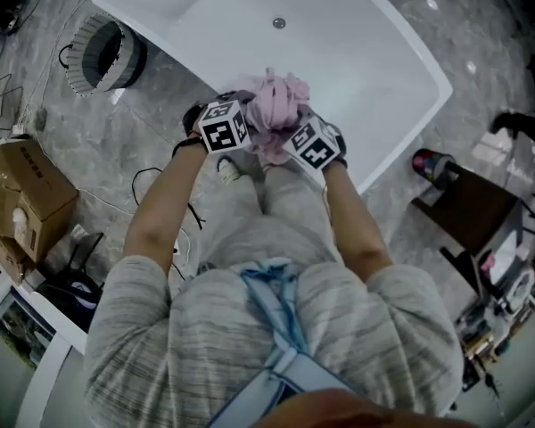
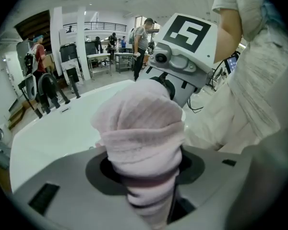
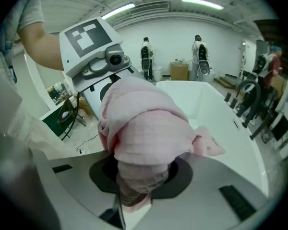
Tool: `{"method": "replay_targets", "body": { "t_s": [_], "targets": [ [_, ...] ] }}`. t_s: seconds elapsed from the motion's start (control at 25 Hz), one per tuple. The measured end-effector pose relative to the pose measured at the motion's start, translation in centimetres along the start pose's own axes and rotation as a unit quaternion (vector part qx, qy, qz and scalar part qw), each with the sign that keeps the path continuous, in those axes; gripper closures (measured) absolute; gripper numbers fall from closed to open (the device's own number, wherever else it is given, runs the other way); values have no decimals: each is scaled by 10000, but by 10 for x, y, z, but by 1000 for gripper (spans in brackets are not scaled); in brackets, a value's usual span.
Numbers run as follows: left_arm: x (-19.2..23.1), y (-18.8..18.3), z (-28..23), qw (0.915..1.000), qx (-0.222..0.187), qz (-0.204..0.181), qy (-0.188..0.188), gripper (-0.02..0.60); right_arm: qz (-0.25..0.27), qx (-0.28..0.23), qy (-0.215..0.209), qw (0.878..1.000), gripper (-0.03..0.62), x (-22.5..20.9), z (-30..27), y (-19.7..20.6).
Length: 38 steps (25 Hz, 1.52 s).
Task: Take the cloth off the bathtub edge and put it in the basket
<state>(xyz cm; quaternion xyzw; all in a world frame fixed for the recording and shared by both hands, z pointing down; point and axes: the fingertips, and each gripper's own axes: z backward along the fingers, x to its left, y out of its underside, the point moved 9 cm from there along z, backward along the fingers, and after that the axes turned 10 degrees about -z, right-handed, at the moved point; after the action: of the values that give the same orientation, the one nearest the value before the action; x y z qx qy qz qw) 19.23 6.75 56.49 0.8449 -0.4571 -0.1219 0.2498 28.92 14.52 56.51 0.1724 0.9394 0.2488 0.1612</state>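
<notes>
The cloth is squeezed tight by our left tool and right tool over the bathtub, well apart from the basket.

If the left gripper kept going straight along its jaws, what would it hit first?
Past the pink cloth it grips, the left gripper would probably meet the right gripper first, close behind the cloth; depth is uncertain.
</notes>
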Motion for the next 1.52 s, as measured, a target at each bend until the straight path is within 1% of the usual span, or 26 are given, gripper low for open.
{"method": "replay_targets", "body": {
  "t_s": [0.16,0.28,0.44,0.56,0.68,0.84,0.92,1.04,1.16,1.36,1.52],
  "targets": [
    [-2,6,39,9985,-29,318,-433,350,547,-35,-130,9984,479,10,10,-38],
    [-5,12,68,9953,-4,598,-764,350,972,-52,-228,9950,480,21,16,-67],
    [-15,24,105,9884,27,956,-1180,350,1405,-206,-357,9892,485,40,18,-100],
    [-25,35,130,9806,39,1228,-1525,350,1705,-335,-472,9836,488,57,17,-122],
    [-38,48,155,9685,12,1575,-1930,350,2110,-440,-650,9743,490,75,13,-145],
    [-59,66,182,9489,-38,2025,-2421,350,2475,-520,-885,9634,496,99,6,-169],
    [-70,74,194,9395,-41,2204,-2623,350,2699,-537,-1013,9560,496,113,3,-180],
    [-87,84,209,9268,-22,2432,-2861,350,2979,-558,-1188,9455,496,132,-2,-192],
    [-101,95,223,9136,-15,2660,-3075,350,3166,-562,-1331,9375,499,150,-6,-204],
    [-128,112,247,8896,-76,2993,-3449,350,3508,-582,-1574,9213,500,183,-11,-224],
    [-149,126,258,8753,-116,3195,-3628,350,3780,-564,-1698,9083,500,209,-19,-234]
  ]
}}
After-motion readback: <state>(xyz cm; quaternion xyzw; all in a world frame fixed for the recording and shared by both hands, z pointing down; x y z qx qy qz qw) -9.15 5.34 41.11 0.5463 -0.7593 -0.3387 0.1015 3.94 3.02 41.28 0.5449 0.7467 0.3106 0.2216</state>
